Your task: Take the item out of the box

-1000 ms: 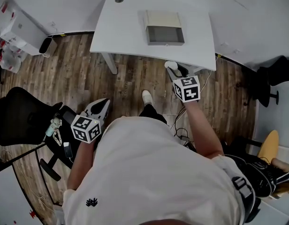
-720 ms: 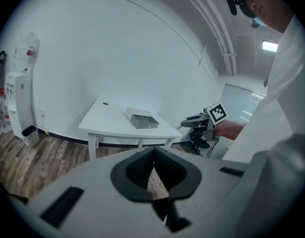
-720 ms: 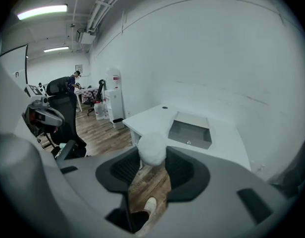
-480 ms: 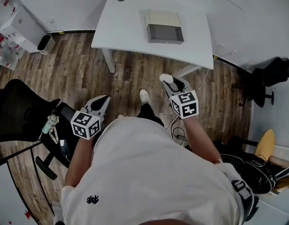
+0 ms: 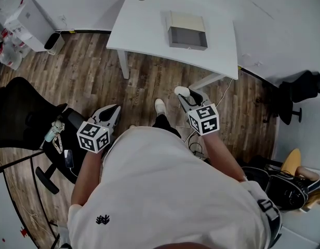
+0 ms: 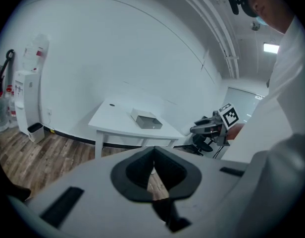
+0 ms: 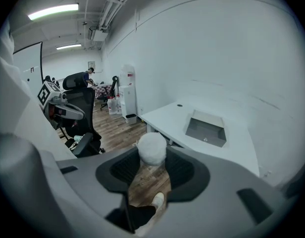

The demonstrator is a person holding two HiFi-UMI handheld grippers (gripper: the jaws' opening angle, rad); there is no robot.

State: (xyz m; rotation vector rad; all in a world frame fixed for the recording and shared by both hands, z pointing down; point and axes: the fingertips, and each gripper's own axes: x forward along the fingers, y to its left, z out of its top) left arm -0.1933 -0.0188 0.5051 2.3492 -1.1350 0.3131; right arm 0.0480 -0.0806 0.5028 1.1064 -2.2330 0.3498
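White and fuzzy, the ball sits pinched between the jaws of my right gripper, out over the wood floor and already clear of the open box. The box stands well apart at twelve o'clock on the white table. By its look I judge the ball light, soft and squashy, unlikely to break but liable to spring free. A gentle hold across its middle suits it. At eight o'clock my left gripper is clenched on nothing, jaw tips meeting.
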